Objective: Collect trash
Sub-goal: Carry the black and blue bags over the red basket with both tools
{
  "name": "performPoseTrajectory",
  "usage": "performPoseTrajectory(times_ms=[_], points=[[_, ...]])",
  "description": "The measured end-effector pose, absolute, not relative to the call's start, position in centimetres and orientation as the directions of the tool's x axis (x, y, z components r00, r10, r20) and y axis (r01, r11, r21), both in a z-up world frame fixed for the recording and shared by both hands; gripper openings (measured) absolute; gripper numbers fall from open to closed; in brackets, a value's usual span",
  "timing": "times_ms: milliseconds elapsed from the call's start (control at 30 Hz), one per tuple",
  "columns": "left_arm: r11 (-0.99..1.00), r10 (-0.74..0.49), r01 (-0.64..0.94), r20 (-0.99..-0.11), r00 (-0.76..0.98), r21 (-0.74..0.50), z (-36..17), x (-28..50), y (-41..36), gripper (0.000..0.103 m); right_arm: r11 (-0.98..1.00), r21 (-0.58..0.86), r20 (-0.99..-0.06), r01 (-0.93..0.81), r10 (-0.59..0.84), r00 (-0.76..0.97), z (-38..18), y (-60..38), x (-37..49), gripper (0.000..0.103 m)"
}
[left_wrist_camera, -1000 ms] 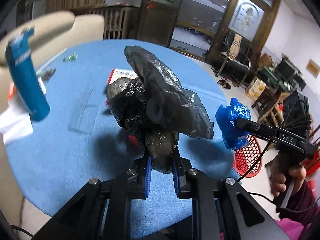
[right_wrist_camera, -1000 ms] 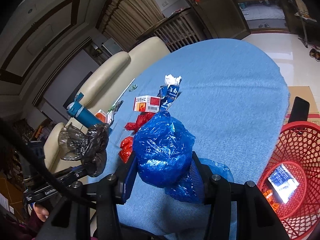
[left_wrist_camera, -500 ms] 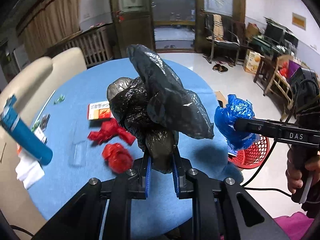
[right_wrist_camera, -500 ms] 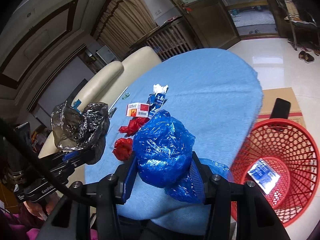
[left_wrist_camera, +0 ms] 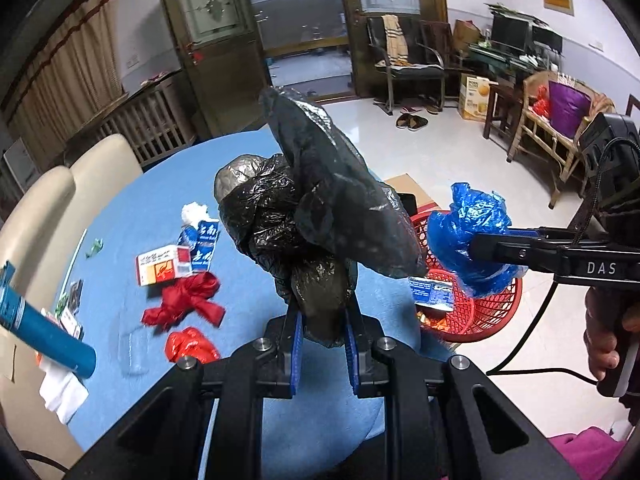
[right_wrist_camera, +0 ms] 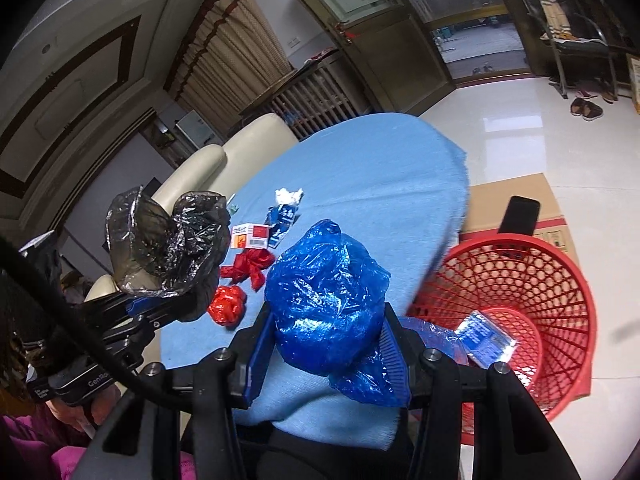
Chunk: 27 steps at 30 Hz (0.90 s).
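My left hand-held gripper [left_wrist_camera: 320, 340] is clamped on a crinkled black plastic bag [left_wrist_camera: 316, 220]; my right hand-held gripper [right_wrist_camera: 326, 344] pinches glossy, crumpled blue plastic [right_wrist_camera: 324, 300] beside the round red mesh basket [right_wrist_camera: 520, 280].

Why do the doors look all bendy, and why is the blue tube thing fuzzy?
Left wrist view: the fisheye lens curves the door frames near the picture's edges, and the corners go black; the blue tube at the left edge is smeared by motion blur. Right wrist view: same bending on the curtains, and daylight glares off the shiny floor.
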<state>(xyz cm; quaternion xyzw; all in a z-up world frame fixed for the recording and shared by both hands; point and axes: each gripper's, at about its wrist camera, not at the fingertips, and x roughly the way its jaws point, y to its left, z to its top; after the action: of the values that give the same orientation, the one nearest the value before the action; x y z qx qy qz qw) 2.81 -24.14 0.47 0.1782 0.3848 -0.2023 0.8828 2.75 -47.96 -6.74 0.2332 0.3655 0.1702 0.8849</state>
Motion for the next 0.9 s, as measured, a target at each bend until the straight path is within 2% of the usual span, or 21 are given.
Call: performPoseTrajectory(times_ms=[300, 767, 900], points=[[0.807, -0.223, 0.553, -0.762, 0.609, 0.206, -0.1, 3.1, -27.3, 0.019, 0.844, 0.531, -0.558, -0.069, 0.41, 0.722, -5.7, -51.5, 2.0, 0.053], [0.738, -0.23, 0.628, -0.782, 0.579, 0.248, -1.3, 3.4, -32.9, 0.019, 0.837, 0.541, -0.596, 0.081, 0.313, 0.739, -6.8, -56.4, 1.5, 0.053], [0.724, -0.26, 0.659, -0.804, 0.534, 0.204, -2.0, 4.0, -33.9, 0.019, 0.826, 0.552, -0.607, 0.115, 0.304, 0.734, -7.5, -57.3, 1.7, 0.053]])
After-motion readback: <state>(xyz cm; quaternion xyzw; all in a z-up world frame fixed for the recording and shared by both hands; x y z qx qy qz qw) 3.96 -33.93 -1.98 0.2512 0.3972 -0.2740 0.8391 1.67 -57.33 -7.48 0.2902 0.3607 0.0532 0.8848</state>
